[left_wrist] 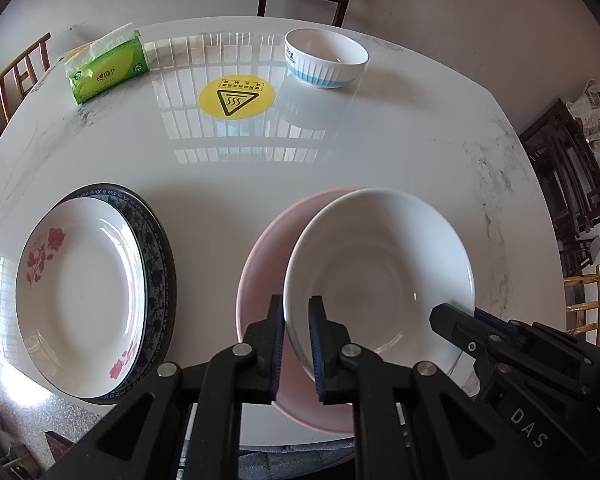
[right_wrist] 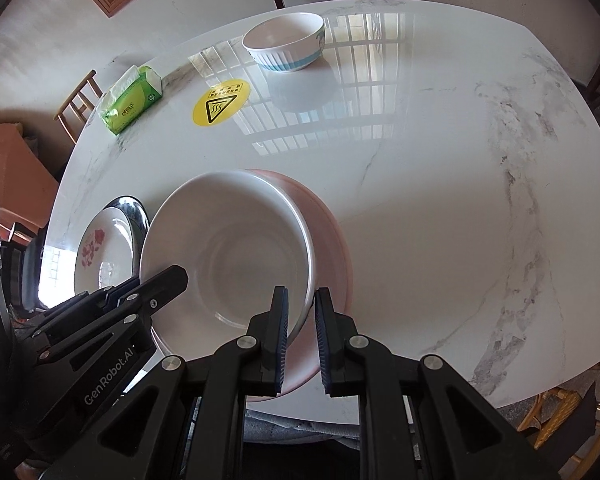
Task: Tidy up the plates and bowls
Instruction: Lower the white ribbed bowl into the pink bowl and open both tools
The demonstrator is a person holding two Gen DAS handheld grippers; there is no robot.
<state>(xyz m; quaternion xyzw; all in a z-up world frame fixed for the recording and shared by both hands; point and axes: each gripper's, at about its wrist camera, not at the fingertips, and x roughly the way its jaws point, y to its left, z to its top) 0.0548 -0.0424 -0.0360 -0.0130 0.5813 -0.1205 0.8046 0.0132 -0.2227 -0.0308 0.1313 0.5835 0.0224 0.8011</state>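
Bare table [right_wrist: 420, 220] right of pink bowl [right_wrist: 332, 240].

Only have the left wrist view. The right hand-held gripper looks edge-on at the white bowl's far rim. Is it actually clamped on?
Observer: Yes. In the right wrist view, the right hand-held gripper has a pad on each side of the plain white ceramic bowl rim, closed on it.
Operator: The white bowl hides the pink bowl's right side from me. Is it visible there?
Observer: Yes. The pale pink bowl shows as a crescent past the white bowl's right edge.
Operator: Anything to the right of that?
Observer: Only the grey-veined white tabletop shows, out to its edge.
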